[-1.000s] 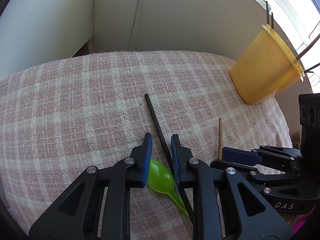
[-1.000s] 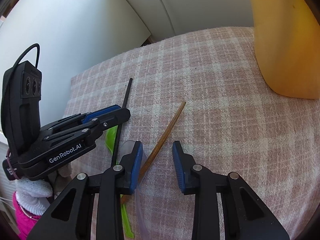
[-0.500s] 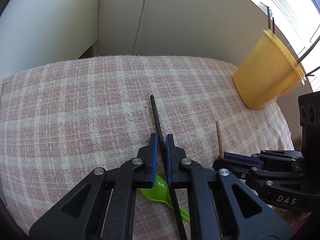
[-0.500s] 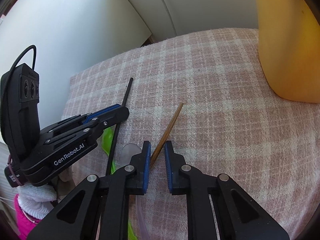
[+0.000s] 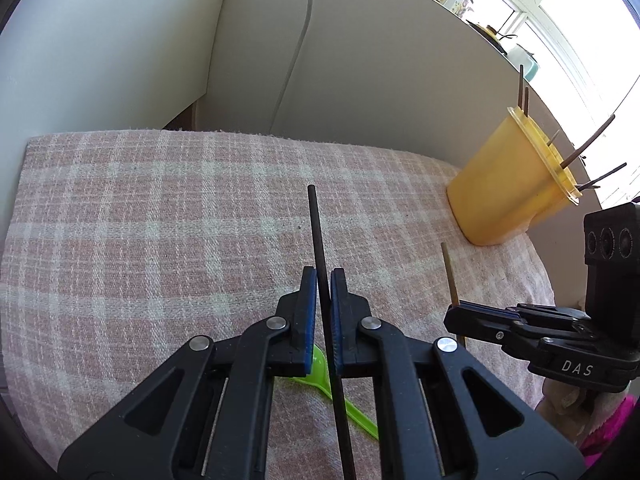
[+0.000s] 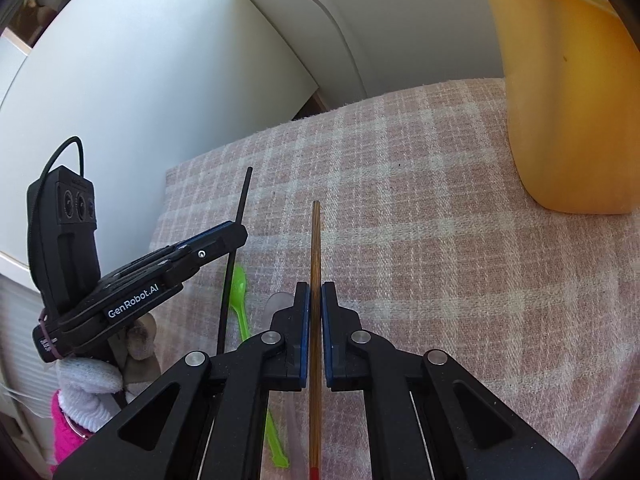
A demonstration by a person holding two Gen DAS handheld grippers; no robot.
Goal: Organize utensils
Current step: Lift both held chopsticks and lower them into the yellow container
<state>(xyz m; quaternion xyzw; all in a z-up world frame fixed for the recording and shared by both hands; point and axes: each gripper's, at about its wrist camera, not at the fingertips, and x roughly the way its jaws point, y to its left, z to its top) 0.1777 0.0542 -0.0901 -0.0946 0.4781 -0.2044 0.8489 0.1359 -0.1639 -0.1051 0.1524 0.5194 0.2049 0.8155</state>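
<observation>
My left gripper [image 5: 322,274] is shut on a black chopstick [image 5: 317,228] and holds it above the pink checked cloth [image 5: 160,220]. My right gripper [image 6: 315,288] is shut on a brown wooden chopstick [image 6: 315,240], also lifted off the cloth. The yellow cup [image 5: 508,192] stands at the far right with several chopsticks in it; it fills the upper right of the right wrist view [image 6: 568,100]. A green plastic spoon [image 6: 240,296] lies on the cloth below the grippers. Each gripper shows in the other's view: the left gripper [image 6: 236,236] and the right gripper [image 5: 456,312].
A clear plastic spoon [image 6: 280,304] lies beside the green spoon, partly hidden by my right gripper. A white wall and cabinet panels [image 5: 360,60] stand behind the table. The cloth's far edge [image 5: 240,133] runs close to the wall.
Both grippers closed on their chopsticks and lifted them off the cloth. The views rose and the chopsticks now point straight ahead between the pads.
</observation>
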